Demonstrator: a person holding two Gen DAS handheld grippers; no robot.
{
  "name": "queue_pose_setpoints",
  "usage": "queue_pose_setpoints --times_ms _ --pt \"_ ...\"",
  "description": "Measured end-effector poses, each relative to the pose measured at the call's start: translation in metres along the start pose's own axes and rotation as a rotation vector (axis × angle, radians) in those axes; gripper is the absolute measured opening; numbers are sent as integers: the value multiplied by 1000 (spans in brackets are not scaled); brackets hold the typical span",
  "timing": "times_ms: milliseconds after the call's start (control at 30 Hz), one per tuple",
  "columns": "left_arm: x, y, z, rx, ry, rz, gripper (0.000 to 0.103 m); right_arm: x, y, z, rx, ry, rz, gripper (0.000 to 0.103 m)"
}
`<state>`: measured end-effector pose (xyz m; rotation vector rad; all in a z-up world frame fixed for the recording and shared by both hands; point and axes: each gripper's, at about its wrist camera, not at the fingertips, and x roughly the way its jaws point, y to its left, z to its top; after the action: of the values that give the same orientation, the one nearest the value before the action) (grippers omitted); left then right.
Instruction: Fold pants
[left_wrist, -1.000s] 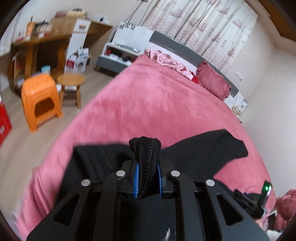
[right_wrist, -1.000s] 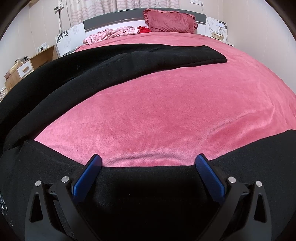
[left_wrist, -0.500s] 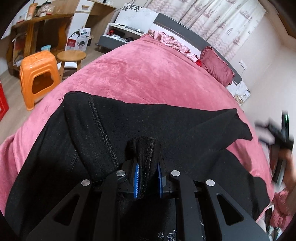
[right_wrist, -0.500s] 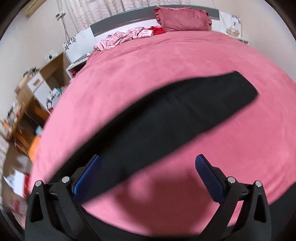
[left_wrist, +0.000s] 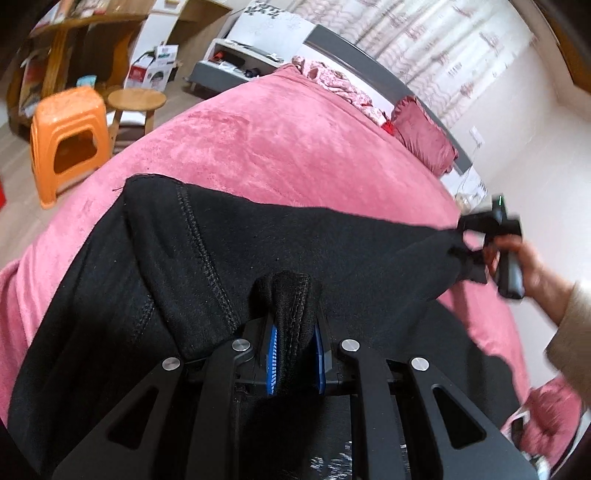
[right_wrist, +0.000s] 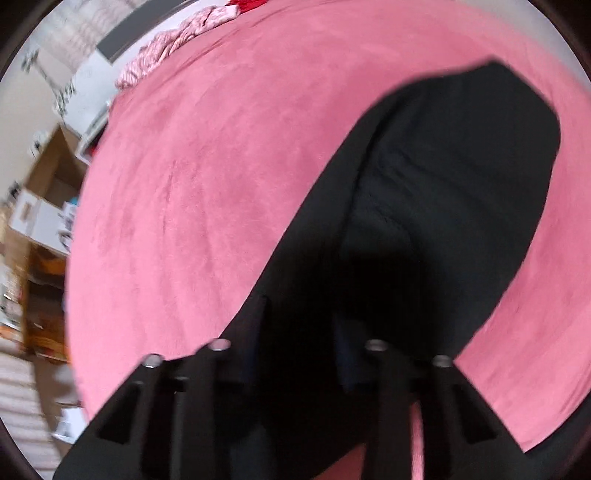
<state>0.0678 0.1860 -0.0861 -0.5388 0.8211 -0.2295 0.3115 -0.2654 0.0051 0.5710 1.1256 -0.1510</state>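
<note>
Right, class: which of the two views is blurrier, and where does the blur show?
Right wrist view: smeared throughout, the black pants have soft edges. Left wrist view: sharp on the left claw, blurred only around the right claw and the far wall.

pants (left_wrist: 258, 251) on bed (left_wrist: 295, 147) | stools (left_wrist: 70, 125) left of bed | pillow (left_wrist: 424, 136) behind pants

Soft even indoor light, strong fisheye bending with dark corners, right wrist view motion-blurred, left sharper
</note>
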Motion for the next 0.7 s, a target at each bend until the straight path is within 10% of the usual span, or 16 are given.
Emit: queue_pose_setpoints --times_ms 367,700 --pt "-73 -7 52 -108 -240 -141 14 -152 -33 -29 -215 -187 248 8" --pt "-106 0 48 -138 -241 -158 14 -214 -76 -125 -239 -253 325 8"
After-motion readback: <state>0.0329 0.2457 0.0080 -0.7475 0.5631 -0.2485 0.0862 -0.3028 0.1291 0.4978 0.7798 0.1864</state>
